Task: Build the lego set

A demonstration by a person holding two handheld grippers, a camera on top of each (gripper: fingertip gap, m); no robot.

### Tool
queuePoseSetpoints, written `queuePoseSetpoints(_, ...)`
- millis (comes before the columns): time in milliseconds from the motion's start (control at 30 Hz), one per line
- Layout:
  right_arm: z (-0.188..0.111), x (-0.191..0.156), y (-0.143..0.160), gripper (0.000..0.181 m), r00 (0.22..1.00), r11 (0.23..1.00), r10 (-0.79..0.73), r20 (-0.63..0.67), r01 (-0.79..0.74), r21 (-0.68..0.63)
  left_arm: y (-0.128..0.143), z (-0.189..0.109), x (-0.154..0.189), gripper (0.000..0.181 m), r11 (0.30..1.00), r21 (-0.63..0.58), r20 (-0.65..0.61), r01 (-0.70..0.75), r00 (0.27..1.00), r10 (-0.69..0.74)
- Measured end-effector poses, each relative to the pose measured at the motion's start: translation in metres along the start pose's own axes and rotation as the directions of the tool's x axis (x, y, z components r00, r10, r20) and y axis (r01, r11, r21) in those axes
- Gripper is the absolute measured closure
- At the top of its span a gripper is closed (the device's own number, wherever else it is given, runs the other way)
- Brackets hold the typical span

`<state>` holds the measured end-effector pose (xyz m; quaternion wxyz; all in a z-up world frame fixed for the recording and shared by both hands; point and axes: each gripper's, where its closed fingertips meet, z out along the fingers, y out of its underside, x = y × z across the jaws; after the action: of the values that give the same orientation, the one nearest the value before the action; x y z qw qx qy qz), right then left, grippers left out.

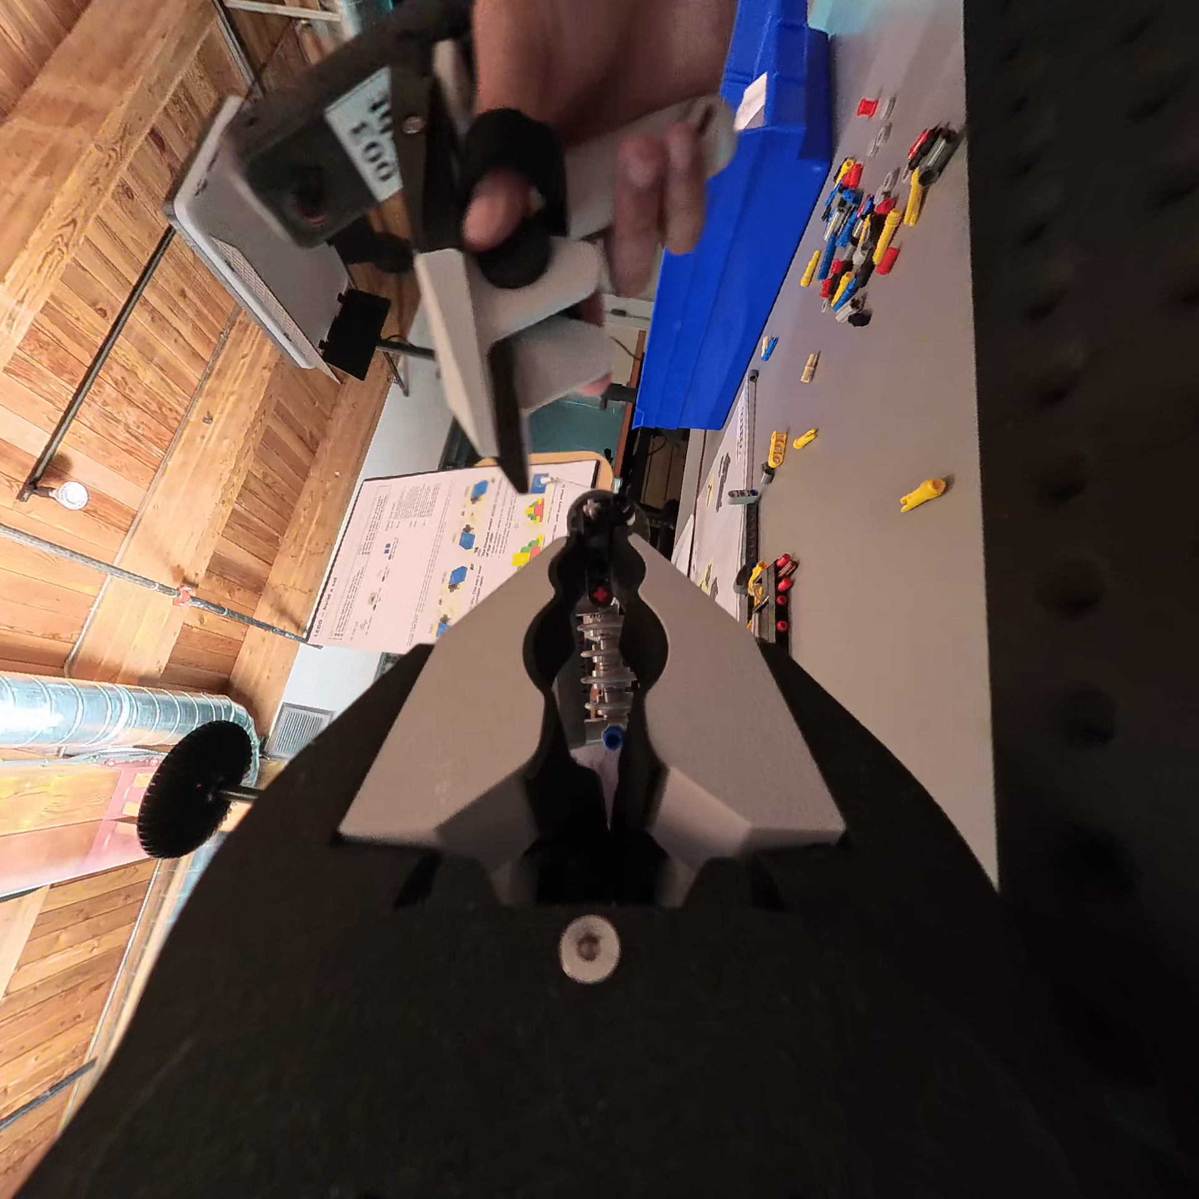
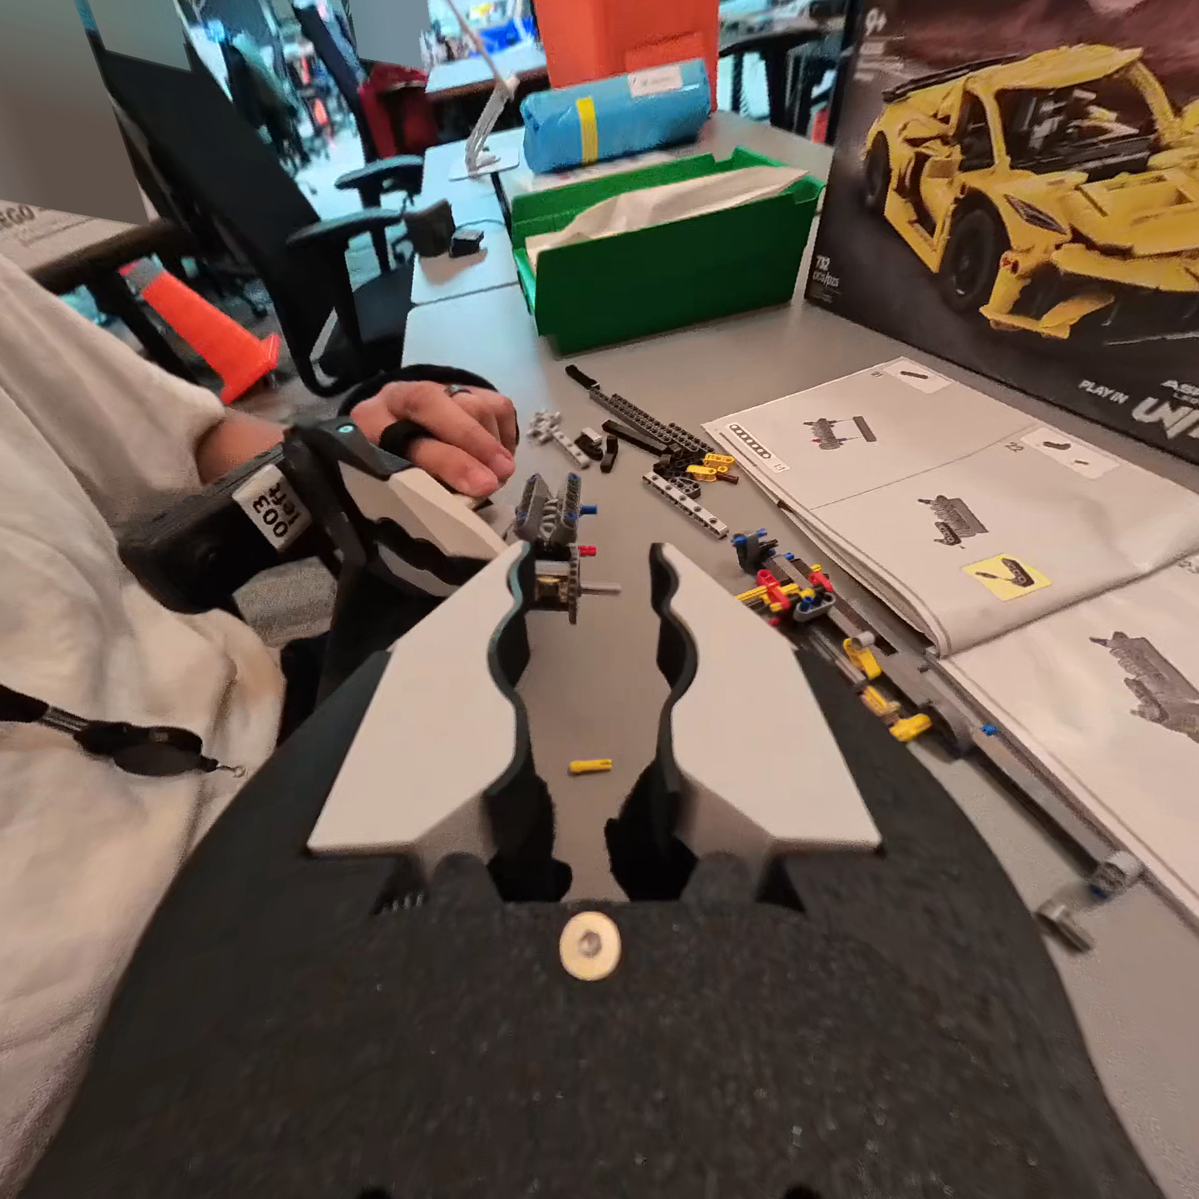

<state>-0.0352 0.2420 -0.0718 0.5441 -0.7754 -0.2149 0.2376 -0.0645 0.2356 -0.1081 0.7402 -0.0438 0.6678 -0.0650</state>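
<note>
My left gripper (image 1: 600, 551) is shut on a small lego assembly (image 1: 603, 662) of grey gears, black beams, a red axle end and a blue pin, and holds it above the table. The right wrist view shows the same assembly (image 2: 551, 525) at the left gripper's tip (image 2: 499, 538), with a thin axle sticking out to the right. My right gripper (image 2: 590, 558) is open and empty, its left finger close beside the assembly. It also shows in the left wrist view (image 1: 512, 454), just above the assembly. A yellow pin (image 2: 590, 766) lies on the table between its fingers.
An open instruction booklet (image 2: 973, 506) lies on the right, with the car box (image 2: 1038, 194) behind it. A long beam build with yellow parts (image 2: 843, 649) lies along the booklet. A green bin (image 2: 662, 272) stands at the back. Loose pieces (image 1: 856, 214) and a blue bin (image 1: 733, 259) are nearby.
</note>
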Motion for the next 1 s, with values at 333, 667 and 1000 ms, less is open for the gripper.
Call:
queuePoseSetpoints(333, 0.020, 0.002, 0.035, 0.156, 0.994, 0.983, 0.073, -0.079, -0.058, 0.174, 0.017, 0.002, 0.002, 0.175, 0.996, -0.070, -0.015, 0.053, 0.998, -0.054)
queuePoseSetpoints(667, 0.024, -0.005, 0.040, 0.178, 0.998, 0.988, 0.003, -0.057, 0.006, 0.157, 0.002, 0.002, 0.007, 0.175, 1.000, 0.001, -0.041, 0.024, 0.999, -0.024)
queuePoseSetpoints(1000, 0.035, -0.005, 0.057, 0.176, 0.998, 0.997, 0.057, -0.022, -0.056, 0.051, -0.005, 0.006, 0.010, 0.175, 0.999, 0.010, -0.086, 0.032, 0.996, -0.031)
